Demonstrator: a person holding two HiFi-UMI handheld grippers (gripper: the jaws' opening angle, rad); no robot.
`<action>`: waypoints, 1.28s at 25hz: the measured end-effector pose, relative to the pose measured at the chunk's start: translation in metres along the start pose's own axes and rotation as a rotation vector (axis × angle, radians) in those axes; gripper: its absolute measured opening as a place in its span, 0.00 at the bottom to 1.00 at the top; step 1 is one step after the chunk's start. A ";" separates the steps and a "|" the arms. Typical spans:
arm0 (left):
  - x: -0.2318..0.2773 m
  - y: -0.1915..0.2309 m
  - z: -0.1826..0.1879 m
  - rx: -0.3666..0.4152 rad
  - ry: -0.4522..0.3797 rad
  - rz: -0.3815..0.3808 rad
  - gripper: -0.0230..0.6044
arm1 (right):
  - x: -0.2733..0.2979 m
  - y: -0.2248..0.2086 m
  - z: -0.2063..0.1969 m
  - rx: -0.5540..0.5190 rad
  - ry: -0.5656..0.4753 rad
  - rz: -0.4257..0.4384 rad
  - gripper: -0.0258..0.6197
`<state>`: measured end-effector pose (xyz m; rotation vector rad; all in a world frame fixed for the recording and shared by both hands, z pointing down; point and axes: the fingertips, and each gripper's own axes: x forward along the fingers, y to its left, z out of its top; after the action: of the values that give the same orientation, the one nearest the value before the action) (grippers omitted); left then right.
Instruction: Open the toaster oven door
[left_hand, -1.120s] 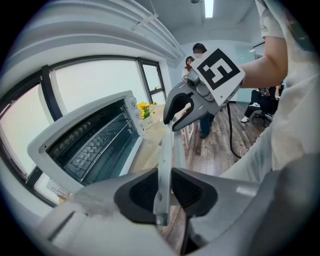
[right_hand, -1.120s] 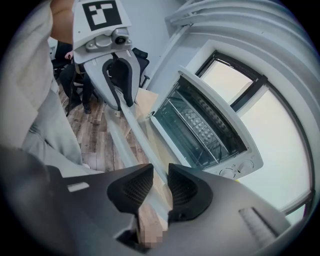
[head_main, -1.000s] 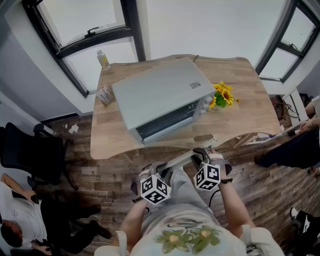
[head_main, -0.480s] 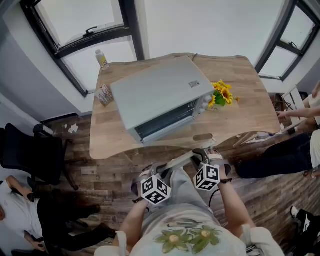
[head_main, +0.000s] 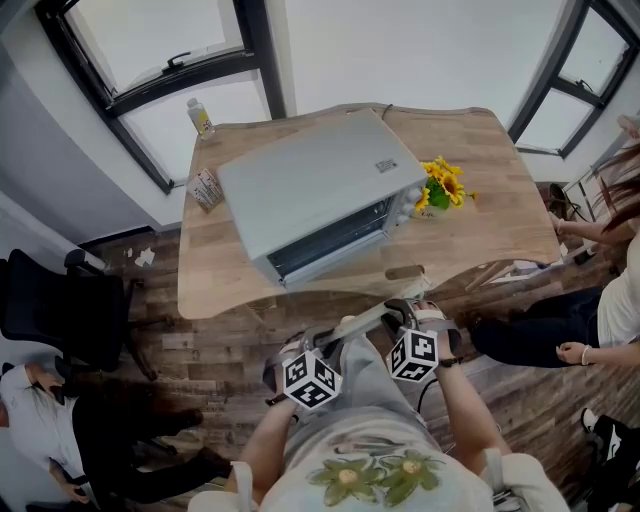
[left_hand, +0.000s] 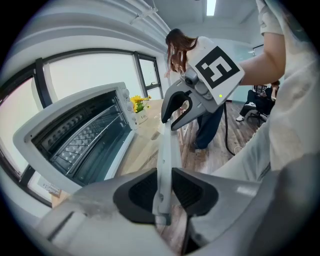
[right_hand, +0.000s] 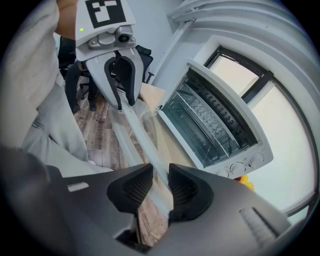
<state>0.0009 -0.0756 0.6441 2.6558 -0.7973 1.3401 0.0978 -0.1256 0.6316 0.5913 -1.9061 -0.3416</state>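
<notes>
Your left gripper (left_hand: 162, 192) and right gripper (right_hand: 156, 187) each pinch the door handle (head_main: 362, 320), a bar running left to right just off the table's (head_main: 480, 210) near edge. The toaster oven (head_main: 310, 185) sits mid-table with its long axis slanted and its open mouth facing you. Its top label (head_main: 387, 168) is unreadable.

Wooden table (head_main: 490, 215): toaster oven (head_main: 310, 190), bottle (head_main: 201, 118), small box (head_main: 205, 187), sunflowers (head_main: 441, 187).
</notes>
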 end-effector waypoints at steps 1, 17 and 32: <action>0.001 -0.001 -0.001 0.000 0.002 -0.003 0.20 | 0.001 0.001 -0.001 -0.001 0.001 0.003 0.19; 0.015 -0.015 -0.013 -0.021 0.028 -0.054 0.21 | 0.012 0.018 -0.013 -0.007 0.031 0.047 0.20; 0.033 -0.026 -0.028 -0.016 0.065 -0.092 0.22 | 0.028 0.036 -0.027 -0.015 0.081 0.086 0.21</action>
<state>0.0087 -0.0591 0.6907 2.5876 -0.6670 1.3833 0.1047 -0.1096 0.6821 0.5039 -1.8436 -0.2720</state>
